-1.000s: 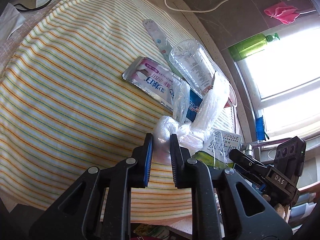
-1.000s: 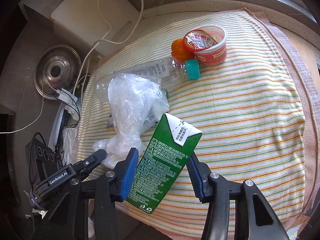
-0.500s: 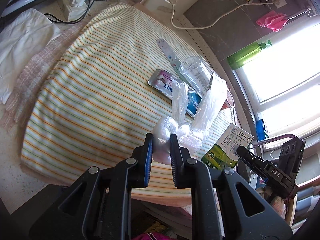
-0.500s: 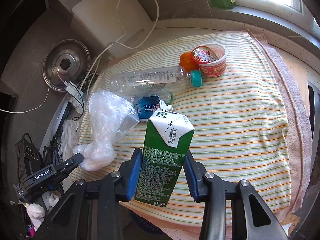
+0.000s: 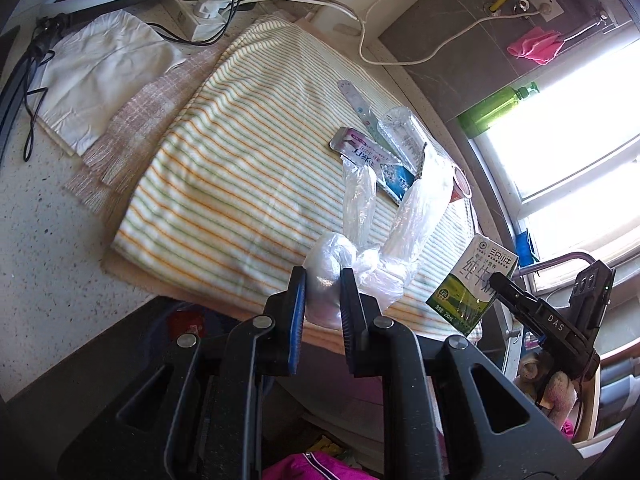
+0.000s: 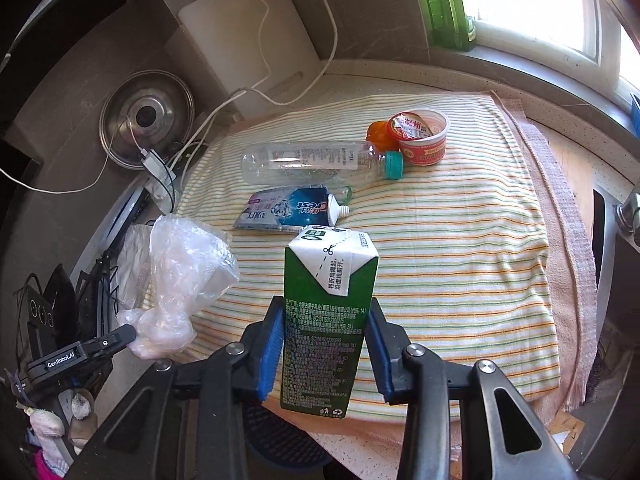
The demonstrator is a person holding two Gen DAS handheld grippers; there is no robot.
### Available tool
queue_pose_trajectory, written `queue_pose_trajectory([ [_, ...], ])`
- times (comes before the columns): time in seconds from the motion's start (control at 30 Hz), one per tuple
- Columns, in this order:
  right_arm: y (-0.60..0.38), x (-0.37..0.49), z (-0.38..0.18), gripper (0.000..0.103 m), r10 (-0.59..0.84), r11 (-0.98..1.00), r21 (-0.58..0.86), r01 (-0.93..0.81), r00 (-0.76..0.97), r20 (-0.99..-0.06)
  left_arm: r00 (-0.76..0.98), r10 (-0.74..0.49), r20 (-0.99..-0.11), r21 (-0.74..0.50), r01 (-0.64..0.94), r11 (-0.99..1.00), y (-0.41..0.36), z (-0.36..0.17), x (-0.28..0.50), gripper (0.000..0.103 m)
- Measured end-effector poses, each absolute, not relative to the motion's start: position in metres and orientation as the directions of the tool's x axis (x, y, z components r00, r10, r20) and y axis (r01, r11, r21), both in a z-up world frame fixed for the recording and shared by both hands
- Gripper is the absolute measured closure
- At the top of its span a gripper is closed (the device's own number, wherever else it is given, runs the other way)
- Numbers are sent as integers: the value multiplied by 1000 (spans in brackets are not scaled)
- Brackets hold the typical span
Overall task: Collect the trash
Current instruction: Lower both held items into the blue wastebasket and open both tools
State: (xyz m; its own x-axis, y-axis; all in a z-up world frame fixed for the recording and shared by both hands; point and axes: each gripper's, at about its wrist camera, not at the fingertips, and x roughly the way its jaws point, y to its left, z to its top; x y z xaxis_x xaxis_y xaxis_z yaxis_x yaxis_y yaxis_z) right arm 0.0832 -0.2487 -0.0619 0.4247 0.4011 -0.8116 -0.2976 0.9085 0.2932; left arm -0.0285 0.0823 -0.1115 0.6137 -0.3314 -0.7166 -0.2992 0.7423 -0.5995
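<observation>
We have both pieces of trash lifted clear of the striped cloth (image 6: pixel 460 240): our left gripper (image 5: pixel 323 292) pinches the knotted end of the clear plastic bag (image 5: pixel 332 268), limp and slippery, while our right gripper (image 6: pixel 326 344), whose fingers have just closed, clamps the green milk carton (image 6: pixel 324 312) at its lower sides, light and easily crushed.

The milk carton (image 6: pixel 326 320) hides the striped towel (image 6: pixel 460 264) behind it, and its lower sides are covered by the right gripper (image 6: pixel 325 354) pads. At ten o'clock the toothpaste tube (image 6: pixel 288 210) loses its lower edge behind the carton top. The orange object (image 6: pixel 376 134) sits mostly hidden behind the cup (image 6: pixel 422 140). The green bottle (image 6: pixel 444 4) is cut off at twelve o'clock. In the left wrist view, the plastic bag (image 5: pixel 360 248) masks the tube's cap end.
</observation>
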Motion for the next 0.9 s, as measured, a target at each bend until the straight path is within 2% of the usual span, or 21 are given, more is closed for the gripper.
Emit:
queue_pose_trajectory([
  [0.37,-250,39,-58,64,423,899,312,-307,430,-797,595,-322,-736,-582,-314,750,87,-117,-77,88],
  [0.9,-230,-24,-72,64,451,881,330,-338,391,-802,511,-335,-792,-554,-368,747,95,-160,-140,88],
])
